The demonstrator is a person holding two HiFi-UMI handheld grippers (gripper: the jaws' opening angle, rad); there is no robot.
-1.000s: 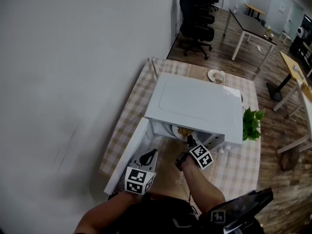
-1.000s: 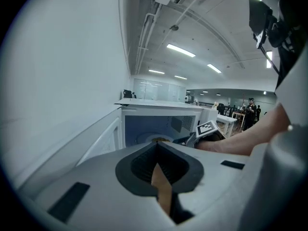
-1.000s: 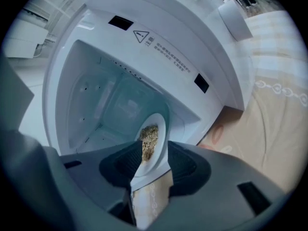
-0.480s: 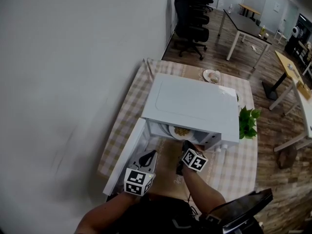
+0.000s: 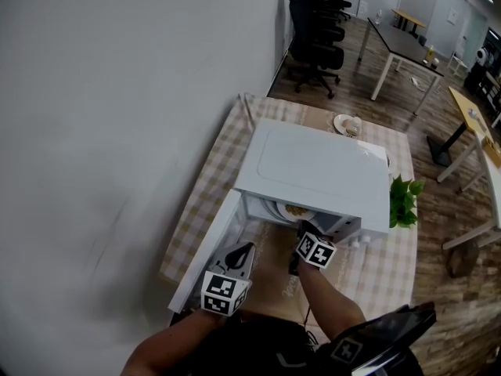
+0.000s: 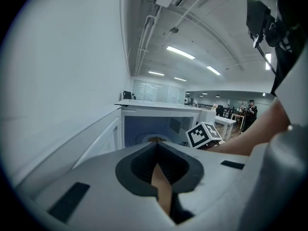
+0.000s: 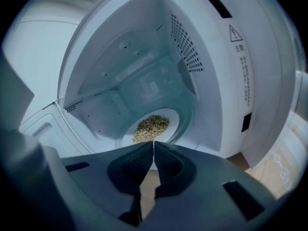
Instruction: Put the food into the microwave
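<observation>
A white microwave [image 5: 313, 171] stands on the checked table with its door [image 5: 205, 249] swung open to the left. Inside, a white plate [image 7: 153, 127] with a heap of brownish food rests on the cavity floor; the plate [image 5: 288, 210] also shows at the opening from above. My right gripper [image 7: 153, 146] is shut and empty, its tips just in front of the plate's near rim. From above, the right gripper [image 5: 302, 229] hangs at the mouth of the opening. My left gripper [image 6: 156, 150] is shut on nothing, hovering beside the door, and shows from above as the left gripper [image 5: 246, 251].
A green potted plant [image 5: 405, 198] stands right of the microwave. A small plate [image 5: 345, 122] sits at the table's far end. A bare wall runs along the left; office chairs [image 5: 317, 30] and desks stand beyond the table.
My right gripper has closed its jaws and rolled over at the microwave's opening; its marker cube now shows another face. The plate stays inside. My left gripper has not moved.
</observation>
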